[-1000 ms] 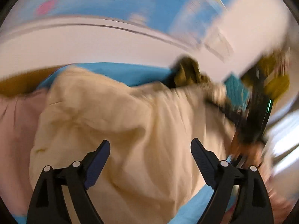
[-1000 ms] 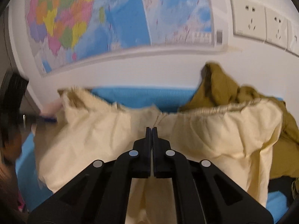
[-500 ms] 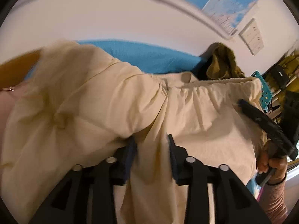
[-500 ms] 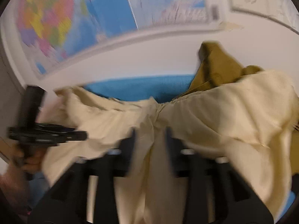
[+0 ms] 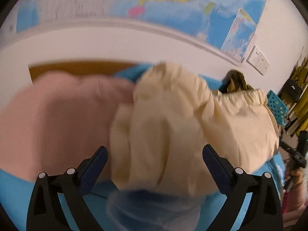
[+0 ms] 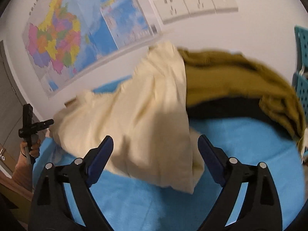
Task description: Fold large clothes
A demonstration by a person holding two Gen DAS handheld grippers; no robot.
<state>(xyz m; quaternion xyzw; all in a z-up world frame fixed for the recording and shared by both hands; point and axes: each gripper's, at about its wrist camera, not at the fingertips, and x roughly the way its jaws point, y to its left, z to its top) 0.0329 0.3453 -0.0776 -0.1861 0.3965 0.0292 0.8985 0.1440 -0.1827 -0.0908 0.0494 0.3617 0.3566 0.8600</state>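
A: Left wrist view. Left tool [image 5: 155,154]: jaws wide apart and opening, pads off the cloth. Cream garment [image 5: 173,119] bunched on the blue-covered desk [image 5: 15,192], centre of view, folds reaching down between the jaws; lower edge blurred. Pink garment [image 5: 57,115] at 9 o'clock, touching the cream one. Olive garment [image 5: 236,80] at 2 o'clock, behind the cream one.

B: Right wrist view. Right tool [image 6: 156,148]: jaws apart and opening, gripping nothing. Cream garment [image 6: 134,119] heaped from 10 o'clock to centre, near corner lying between the jaws without contact. Olive garment [image 6: 240,80] at 2 o'clock, touching the cream one along its right edge, over something dark.

A: Background?

B: Wall map [image 6: 63,38] at 11 o'clock; sockets [image 6: 194,2] at 1 o'clock; teal perforated basket [image 6: 300,73] at 3 o'clock.

A: Other tool?

B: Left tool at 9 o'clock in the right wrist view, held in a hand [image 6: 31,147]; jaw state unreadable from there.
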